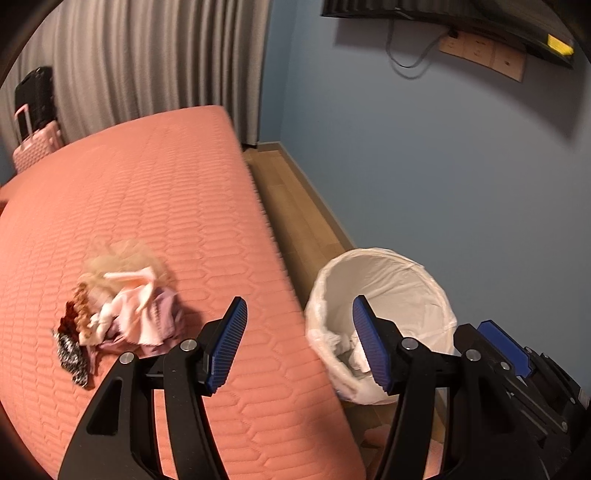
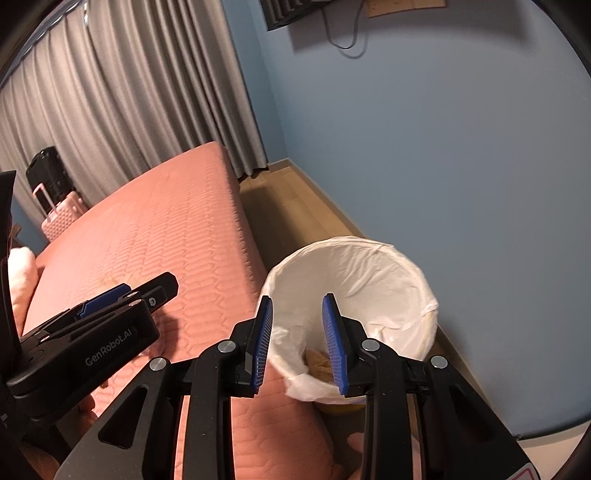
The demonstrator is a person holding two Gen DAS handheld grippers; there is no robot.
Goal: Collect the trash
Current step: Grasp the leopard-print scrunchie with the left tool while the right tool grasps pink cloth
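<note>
A round bin with a white liner [image 1: 384, 291] [image 2: 354, 288] stands on the wood floor beside the pink bed [image 1: 147, 206] [image 2: 155, 229]. Crumpled white paper [image 1: 351, 350] and a brownish scrap [image 2: 317, 363] lie in it. My left gripper [image 1: 299, 343] is open and empty, between the bed's edge and the bin; it also shows in the right wrist view [image 2: 125, 295]. My right gripper [image 2: 297, 341] is open and empty above the bin's near rim; its body shows in the left wrist view [image 1: 517, 362]. A pile of dolls and cloth [image 1: 122, 306] lies on the bed.
A blue wall [image 1: 443, 166] runs close behind the bin, with a wall-mounted screen [image 1: 461, 26] and a dangling cable. Grey curtains [image 1: 147, 59] hang at the far end. A pink suitcase [image 1: 35, 144] with a black one on it stands past the bed.
</note>
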